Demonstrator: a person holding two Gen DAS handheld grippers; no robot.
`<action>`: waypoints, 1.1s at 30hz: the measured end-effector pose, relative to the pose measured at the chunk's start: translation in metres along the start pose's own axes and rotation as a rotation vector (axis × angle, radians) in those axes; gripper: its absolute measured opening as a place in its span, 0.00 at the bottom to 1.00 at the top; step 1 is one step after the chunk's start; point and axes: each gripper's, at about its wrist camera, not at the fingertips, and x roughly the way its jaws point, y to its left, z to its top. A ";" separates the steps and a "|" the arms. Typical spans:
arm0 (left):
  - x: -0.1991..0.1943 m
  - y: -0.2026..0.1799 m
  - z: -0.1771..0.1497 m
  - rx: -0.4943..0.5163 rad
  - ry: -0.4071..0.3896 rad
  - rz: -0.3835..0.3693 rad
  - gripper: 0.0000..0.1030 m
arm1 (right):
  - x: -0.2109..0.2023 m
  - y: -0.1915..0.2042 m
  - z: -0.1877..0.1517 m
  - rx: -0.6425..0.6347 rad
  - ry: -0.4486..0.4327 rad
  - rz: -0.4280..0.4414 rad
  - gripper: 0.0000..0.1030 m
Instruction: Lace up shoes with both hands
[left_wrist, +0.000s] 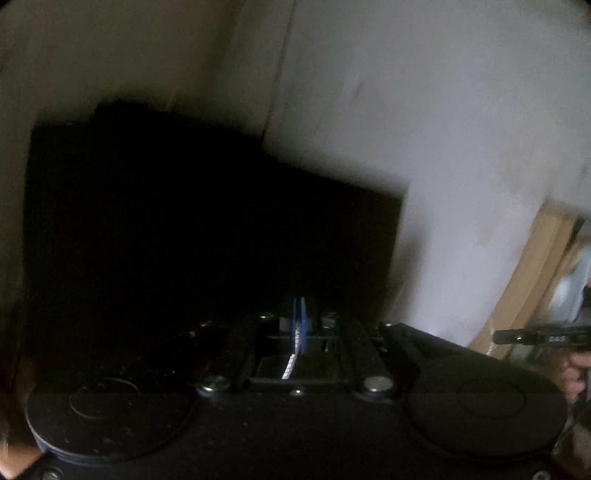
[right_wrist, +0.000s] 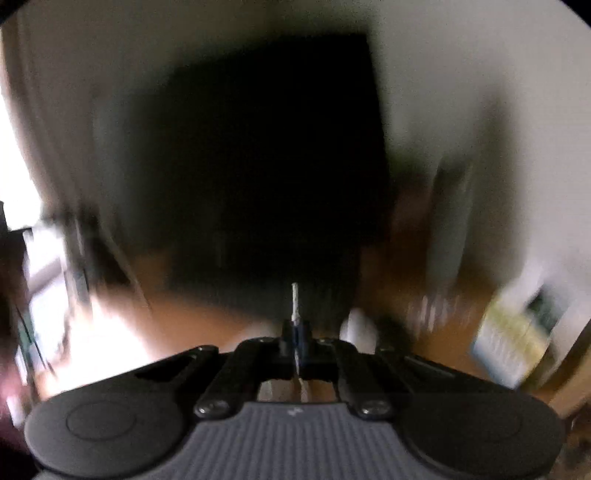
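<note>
In the left wrist view, the left gripper (left_wrist: 300, 314) is clenching a white lace (left_wrist: 291, 363) between its blue pads, facing a dark block and wall. In the right wrist view, the right gripper (right_wrist: 295, 334) is pinching the other lace end (right_wrist: 294, 301), its tip poking forward. The shoe is showing in neither view; this is looking like the tightening pull, and the next move is calling for even tension on both ends.

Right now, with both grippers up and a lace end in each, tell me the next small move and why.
Probably lower both ends back toward the shoe. The left gripper is shut on a white lace, the right gripper on a lace tip, but both views are blurred and show only walls, no shoe.
</note>
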 end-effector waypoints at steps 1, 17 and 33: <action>-0.002 -0.006 0.018 0.004 -0.041 -0.027 0.00 | -0.012 0.000 0.013 0.026 -0.070 0.000 0.02; -0.006 -0.102 0.143 0.138 -0.267 -0.239 0.00 | -0.097 0.072 0.131 0.037 -0.534 0.140 0.02; -0.016 -0.106 0.149 0.146 -0.312 -0.257 0.00 | -0.066 0.096 0.153 -0.037 -0.553 0.178 0.02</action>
